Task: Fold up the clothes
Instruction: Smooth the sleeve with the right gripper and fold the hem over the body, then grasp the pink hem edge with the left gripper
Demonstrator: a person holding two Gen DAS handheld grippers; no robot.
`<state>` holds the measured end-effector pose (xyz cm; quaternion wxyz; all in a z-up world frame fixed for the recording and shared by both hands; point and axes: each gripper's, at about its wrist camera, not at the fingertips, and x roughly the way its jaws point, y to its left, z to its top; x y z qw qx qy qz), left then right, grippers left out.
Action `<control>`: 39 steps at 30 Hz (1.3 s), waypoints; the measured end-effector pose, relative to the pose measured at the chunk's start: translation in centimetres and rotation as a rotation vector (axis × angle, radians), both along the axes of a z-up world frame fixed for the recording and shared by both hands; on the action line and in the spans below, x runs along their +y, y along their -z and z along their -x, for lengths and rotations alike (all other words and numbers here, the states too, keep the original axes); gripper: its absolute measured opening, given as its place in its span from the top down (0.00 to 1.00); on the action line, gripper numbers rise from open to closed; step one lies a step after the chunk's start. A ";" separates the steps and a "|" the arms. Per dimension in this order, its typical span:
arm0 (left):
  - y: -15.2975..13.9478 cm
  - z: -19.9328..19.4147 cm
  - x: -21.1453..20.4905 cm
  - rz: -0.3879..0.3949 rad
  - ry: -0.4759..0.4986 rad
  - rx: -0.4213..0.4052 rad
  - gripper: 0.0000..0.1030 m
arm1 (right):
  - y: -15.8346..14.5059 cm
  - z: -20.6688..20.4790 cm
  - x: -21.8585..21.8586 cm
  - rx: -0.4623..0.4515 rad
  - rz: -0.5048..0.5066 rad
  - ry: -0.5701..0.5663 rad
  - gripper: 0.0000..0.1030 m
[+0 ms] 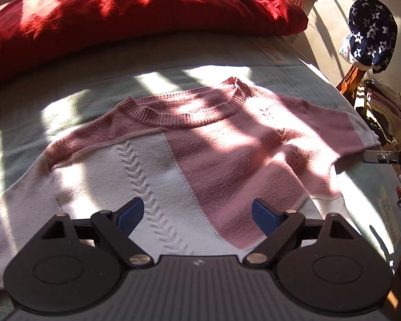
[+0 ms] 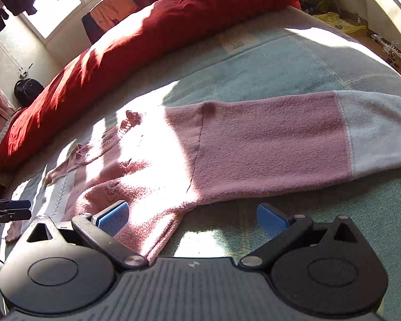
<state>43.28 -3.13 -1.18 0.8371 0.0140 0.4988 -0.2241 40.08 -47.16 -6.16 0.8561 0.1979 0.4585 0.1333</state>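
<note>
Flat on the bed [image 1: 66,91]: pink-and-white sweater [image 1: 200,144]. Above it, left hand-held gripper [image 1: 197,214] and right hand-held gripper [image 2: 192,218], both released, empty.

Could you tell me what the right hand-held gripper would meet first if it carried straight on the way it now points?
Most likely the pink and white sweater, near its underarm where the sleeve starts; the open right hand-held gripper points down there, though depth is unclear.
</note>
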 end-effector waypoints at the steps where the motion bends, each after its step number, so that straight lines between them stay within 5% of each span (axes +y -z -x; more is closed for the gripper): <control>1: -0.2 0.9 0.6 0.007 -0.003 0.003 0.15 | -0.2 0.6 1.4 0.012 -0.008 -0.015 0.00; 9: 1.2 8.9 5.2 0.090 0.010 0.117 0.15 | -2.7 8.0 10.2 0.080 -0.002 -0.029 0.00; 13: 2.1 11.8 6.1 0.131 0.036 0.154 0.15 | -4.9 11.7 14.8 0.080 0.120 -0.090 0.00; 19: 3.9 15.1 7.3 0.117 -0.034 0.176 0.15 | -6.8 12.9 23.6 -0.101 0.424 -0.417 0.00; 25: 5.0 17.0 7.2 0.092 -0.114 0.214 0.15 | -4.0 12.9 30.5 -0.286 0.757 -0.802 0.00; 28: 4.8 17.4 6.4 0.082 -0.115 0.215 0.15 | -2.2 12.8 31.4 -0.316 0.873 -0.891 0.00; 31: 4.8 17.5 5.7 0.091 -0.109 0.218 0.15 | -1.9 11.6 30.4 -0.318 0.907 -0.876 0.00; 39: 5.3 16.7 3.1 0.100 -0.057 0.210 0.15 | -3.5 6.6 25.2 -0.235 0.753 -0.685 0.00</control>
